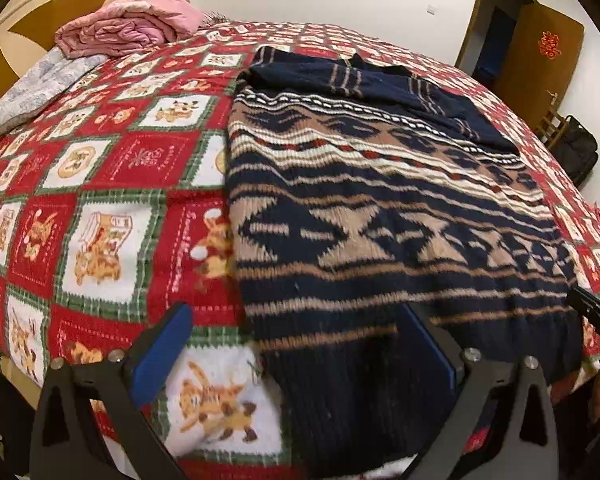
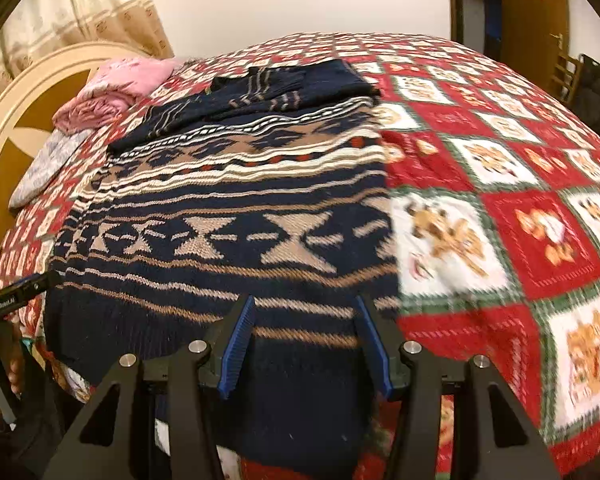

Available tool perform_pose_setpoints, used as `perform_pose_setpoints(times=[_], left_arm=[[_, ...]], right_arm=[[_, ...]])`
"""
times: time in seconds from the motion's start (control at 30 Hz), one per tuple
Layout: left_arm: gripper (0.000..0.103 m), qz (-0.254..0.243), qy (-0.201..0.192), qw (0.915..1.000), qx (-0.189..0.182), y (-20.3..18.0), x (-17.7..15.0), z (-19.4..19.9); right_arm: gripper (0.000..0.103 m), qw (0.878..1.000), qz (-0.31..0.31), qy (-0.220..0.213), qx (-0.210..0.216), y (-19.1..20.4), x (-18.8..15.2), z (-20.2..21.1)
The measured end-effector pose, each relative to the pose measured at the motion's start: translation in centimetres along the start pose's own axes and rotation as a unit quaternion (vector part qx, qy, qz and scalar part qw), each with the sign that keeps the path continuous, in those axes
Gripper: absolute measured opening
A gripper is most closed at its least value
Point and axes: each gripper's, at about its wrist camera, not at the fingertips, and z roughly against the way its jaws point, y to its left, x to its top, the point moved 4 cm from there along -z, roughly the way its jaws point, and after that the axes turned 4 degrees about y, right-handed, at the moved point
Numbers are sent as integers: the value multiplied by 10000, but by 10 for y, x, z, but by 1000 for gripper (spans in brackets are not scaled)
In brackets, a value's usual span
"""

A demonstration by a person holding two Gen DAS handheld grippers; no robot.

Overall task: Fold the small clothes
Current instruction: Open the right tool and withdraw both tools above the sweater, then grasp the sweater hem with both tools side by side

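A navy, tan and white patterned knit sweater (image 1: 380, 208) lies flat on the bed, its sleeves folded across the far end (image 1: 380, 80); it also shows in the right wrist view (image 2: 236, 208). My left gripper (image 1: 296, 328) is open over the sweater's near left hem corner, one blue pad over the blanket, the other over the knit. My right gripper (image 2: 306, 320) is open, its blue-padded fingers (image 2: 240, 336) just above the hem near the sweater's right edge. Neither holds anything.
A red, white and green patchwork blanket (image 2: 500, 216) covers the bed. A folded pink quilt (image 1: 128, 28) and a grey pillow (image 1: 32, 92) lie by the headboard. A wooden door (image 1: 540, 52), a chair and a dark bag (image 1: 576, 152) stand at the far right.
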Motion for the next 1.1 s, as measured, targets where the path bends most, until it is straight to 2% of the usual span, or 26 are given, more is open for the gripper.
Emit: perform_pose_setpoints(times=[0.2, 0.37, 0.5, 0.57, 0.73, 0.8, 0.93, 1.1], left_arm=[[100, 6, 168, 9998, -108, 4, -14, 4], [86, 87, 370, 9992, -134, 12, -30, 6], [83, 169, 381, 9989, -228, 14, -38, 10], [73, 189, 479, 9981, -346, 13, -42, 8], [69, 183, 496, 9976, -442, 14, -46, 7], [61, 209, 478, 9975, -474, 13, -47, 8], [38, 145, 512, 9961, -698, 5, -48, 11], [36, 45, 634, 9952, -746, -3, -53, 6]], right_arm=[[53, 9995, -310, 103, 41, -18, -16, 11], [53, 9984, -443, 267, 215, -26, -31, 15], [53, 9981, -393, 372, 286, -26, -42, 17], [52, 9981, -364, 404, 305, -24, -46, 17], [50, 9972, -420, 462, 418, -25, -53, 16], [45, 9975, -341, 469, 399, -22, -54, 16], [41, 9978, -246, 482, 391, -18, -56, 15], [41, 9975, -237, 528, 394, -18, -57, 12]])
